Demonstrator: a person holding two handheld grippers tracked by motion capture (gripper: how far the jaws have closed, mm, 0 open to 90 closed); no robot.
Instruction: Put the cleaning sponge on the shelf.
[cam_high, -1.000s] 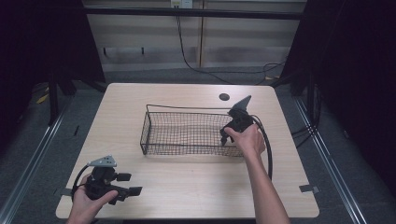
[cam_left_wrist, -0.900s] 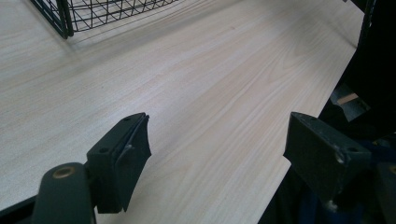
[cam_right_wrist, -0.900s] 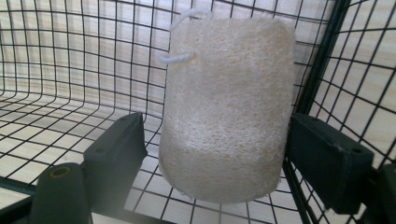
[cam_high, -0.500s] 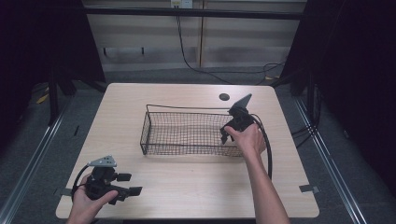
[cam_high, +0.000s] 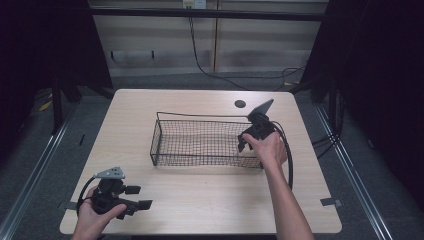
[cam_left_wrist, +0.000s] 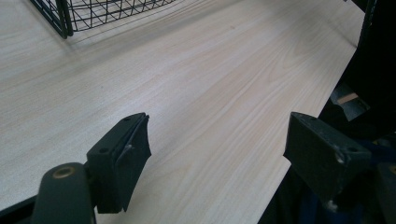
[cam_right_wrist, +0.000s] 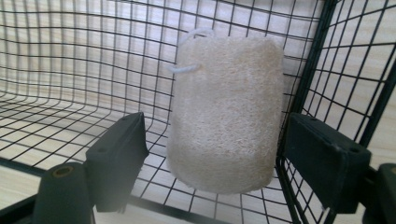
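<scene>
- High view: a wire basket (cam_high: 200, 142) sits mid-table (cam_high: 200, 200), long side running 9 to 3 o'clock. The right gripper (cam_high: 248, 141) is at the basket's 3 o'clock end, held by the right hand (cam_high: 267, 149), nose dipped over the rim into the basket; its grey plate (cam_high: 262, 107) points toward 1 o'clock and its cable (cam_high: 289, 155) loops back along the forearm. How its jaws stand cannot be told from here. The left gripper (cam_high: 141, 197) lies low at the table's 7 o'clock corner in the left hand (cam_high: 92, 215), well apart from the basket, jaws pointing toward 3 o'clock and set apart. A dark round hole (cam_high: 240, 104) marks the tabletop at 1 o'clock from the basket.
- Left gripper view: the left gripper (cam_left_wrist: 219, 154) has its jaws spread wide with bare wood table (cam_left_wrist: 187, 84) between them. A corner of the basket (cam_left_wrist: 70, 18) shows at 11 o'clock, far off. The table's edge falls away at 3 o'clock into darkness.
- Right gripper view: this one brings out what the high view hides, a pale loofah (cam_right_wrist: 226, 114) standing inside the basket (cam_right_wrist: 70, 70), in its corner against the mesh wall at 3 o'clock. A white cord loop (cam_right_wrist: 191, 51) sits at its 12 o'clock end. The right gripper (cam_right_wrist: 215, 154) has its jaws spread, one on each side of the loofah's lower half; the jaw at 3 o'clock is beside the corner wires, and neither jaw visibly presses the loofah.
</scene>
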